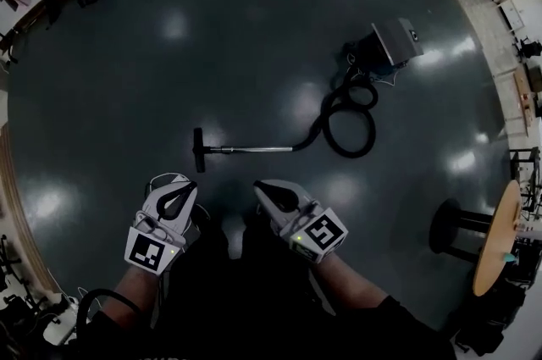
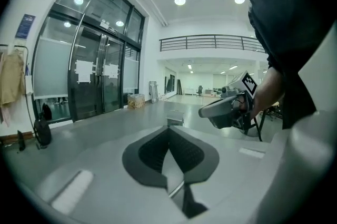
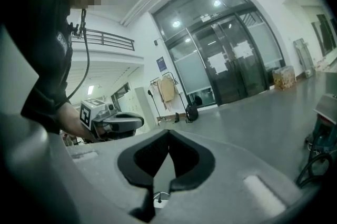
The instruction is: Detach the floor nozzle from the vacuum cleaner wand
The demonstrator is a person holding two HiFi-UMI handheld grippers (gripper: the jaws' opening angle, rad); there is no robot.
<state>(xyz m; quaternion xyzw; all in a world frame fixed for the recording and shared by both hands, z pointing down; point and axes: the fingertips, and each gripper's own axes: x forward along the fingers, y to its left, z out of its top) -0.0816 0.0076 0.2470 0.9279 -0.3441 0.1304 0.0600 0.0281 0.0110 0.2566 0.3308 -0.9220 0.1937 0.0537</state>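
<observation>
Left hand-held gripper (image 1: 175,196) and right hand-held gripper (image 1: 275,193), both clenched empty, hover near a black floor nozzle (image 1: 199,149) on its silver metal wand (image 1: 254,150).

Items around me, off the job:
- Floor (image 1: 127,96): dark, glossy, patched with glare.
- Round wooden table (image 1: 498,235): at my far right, a black stool (image 1: 449,224) just beside it.
- Glass doors (image 2: 97,83): tall, dark-framed, paper sheets on the panes.
- Cardboard box (image 2: 136,100): on the floor near those doors.
- Balcony railing (image 2: 210,42): above the hall.
- Beige coat (image 3: 166,88): hanging on a rack, a black bag (image 3: 191,112) on the floor near it.
</observation>
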